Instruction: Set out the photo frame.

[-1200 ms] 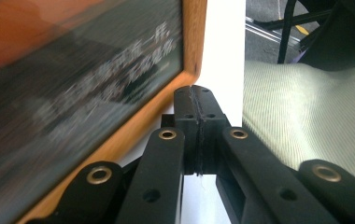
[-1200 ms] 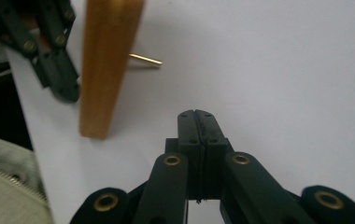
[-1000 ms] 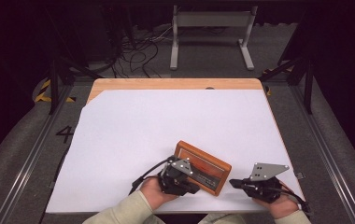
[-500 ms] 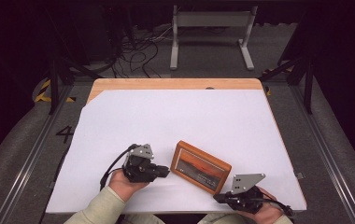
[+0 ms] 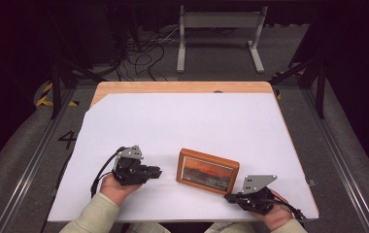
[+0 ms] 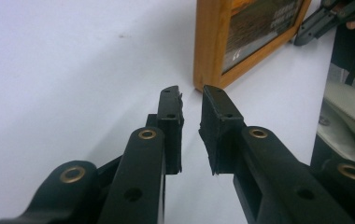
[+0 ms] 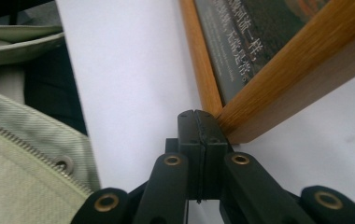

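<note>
- Currently the wooden picture frame (image 5: 207, 171) lies flat, picture side up, on the white table (image 5: 182, 121), close to the near edge and a little right of its middle, turned slightly askew to that edge.
- The left gripper (image 5: 154, 171) rests on the table to the frame's left, held in the person's left hand (image 5: 116, 187), its tips pointing toward the frame's left side with a clear gap between them and the wood.
- Seen in the left gripper view, its jaws stand a little apart, a narrow slot between the pads, and nothing lies between them; the frame's near corner (image 6: 208, 70) sits just beyond the tips.
- The right gripper (image 5: 229, 197) sits at the frame's near right corner, close to the table's near edge, held in the person's right hand (image 5: 272, 213).
- The right gripper view shows its jaws pressed together with nothing between them, the closed tips (image 7: 197, 115) just beside or touching the frame's corner (image 7: 241, 126); which of the two cannot be told.
- Judging by this, the step in hand looks like nudging or squaring the frame on the table rather than gripping it, with neither gripper holding it.
- A next move would call for a light sideways push from the closed right tips, or for the left jaws to widen enough to take the frame's rim; a hard push could skid the frame toward the table's edge.
</note>
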